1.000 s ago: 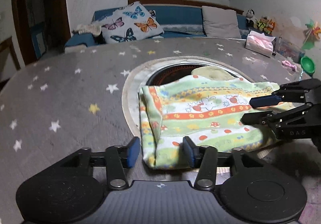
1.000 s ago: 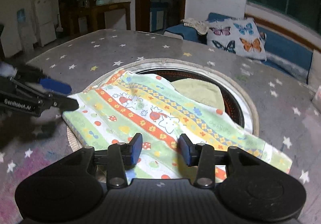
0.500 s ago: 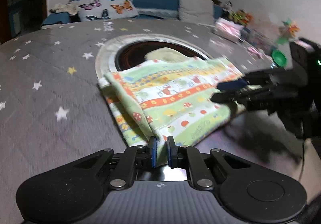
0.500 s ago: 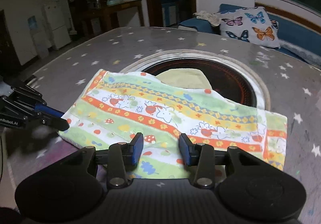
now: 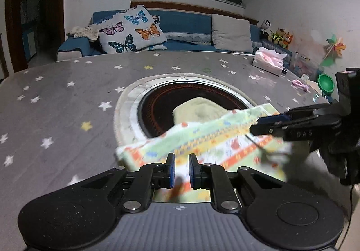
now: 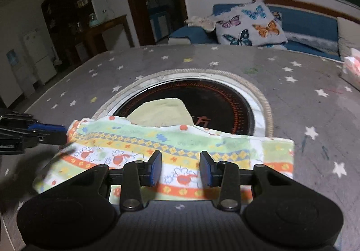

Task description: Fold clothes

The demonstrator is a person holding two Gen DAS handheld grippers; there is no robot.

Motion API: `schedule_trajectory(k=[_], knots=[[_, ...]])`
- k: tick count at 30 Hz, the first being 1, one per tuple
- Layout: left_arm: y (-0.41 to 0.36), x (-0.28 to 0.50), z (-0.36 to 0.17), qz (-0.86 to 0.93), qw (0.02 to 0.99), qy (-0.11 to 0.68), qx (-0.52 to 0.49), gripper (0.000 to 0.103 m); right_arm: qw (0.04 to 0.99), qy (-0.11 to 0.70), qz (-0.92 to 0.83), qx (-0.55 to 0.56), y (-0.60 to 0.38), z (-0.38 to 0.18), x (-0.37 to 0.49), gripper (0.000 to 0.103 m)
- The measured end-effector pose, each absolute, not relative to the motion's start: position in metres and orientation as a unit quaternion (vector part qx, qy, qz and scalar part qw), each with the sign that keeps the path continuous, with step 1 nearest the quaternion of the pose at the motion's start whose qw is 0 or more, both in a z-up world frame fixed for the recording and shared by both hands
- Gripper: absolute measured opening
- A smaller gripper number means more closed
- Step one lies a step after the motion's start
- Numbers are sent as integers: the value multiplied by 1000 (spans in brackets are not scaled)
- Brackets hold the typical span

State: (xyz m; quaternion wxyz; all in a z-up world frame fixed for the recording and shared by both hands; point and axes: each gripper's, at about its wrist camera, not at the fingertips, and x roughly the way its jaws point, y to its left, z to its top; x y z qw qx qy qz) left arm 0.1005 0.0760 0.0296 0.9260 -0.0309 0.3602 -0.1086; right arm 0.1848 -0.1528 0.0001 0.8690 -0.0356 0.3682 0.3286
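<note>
The patterned cloth (image 6: 180, 152), folded into a long band with orange, yellow and green stripes, lies on the near side of the tabletop (image 6: 303, 98), its far edge overlapping the dark round inset (image 6: 216, 98) at the centre. A pale yellow-green cloth (image 6: 162, 111) rests in that inset, just behind it. The left claw (image 5: 180, 170) is narrowed to a slim gap over the cloth's near-left end; whether it pinches fabric cannot be told. The right claw (image 6: 181, 167) is spread wide above the cloth's near edge, holding nothing.
</note>
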Motion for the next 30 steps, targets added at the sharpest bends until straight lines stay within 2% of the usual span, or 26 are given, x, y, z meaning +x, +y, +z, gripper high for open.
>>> schedule_trajectory(k=[2, 12, 20, 23, 29, 30], knots=[[69, 116, 25, -112, 924, 364, -32, 15, 869, 369, 327, -46, -145, -2, 192, 30], [60, 153, 0, -94, 918, 385, -16, 16, 884, 373, 279, -46, -146, -6, 213, 26], [47, 125, 19, -102, 931, 351, -10, 51, 882, 357, 299, -69, -185, 18, 165, 27], [31, 108, 25, -115, 937, 330, 10, 57, 883, 349, 305, -74, -192, 22, 141, 27], [0, 82, 19, -126, 940, 311, 64, 58, 884, 348, 301, -75, -205, 13, 120, 25], [0, 80, 17, -125, 939, 313, 65, 58, 885, 352, 298, -73, -208, 11, 119, 23]])
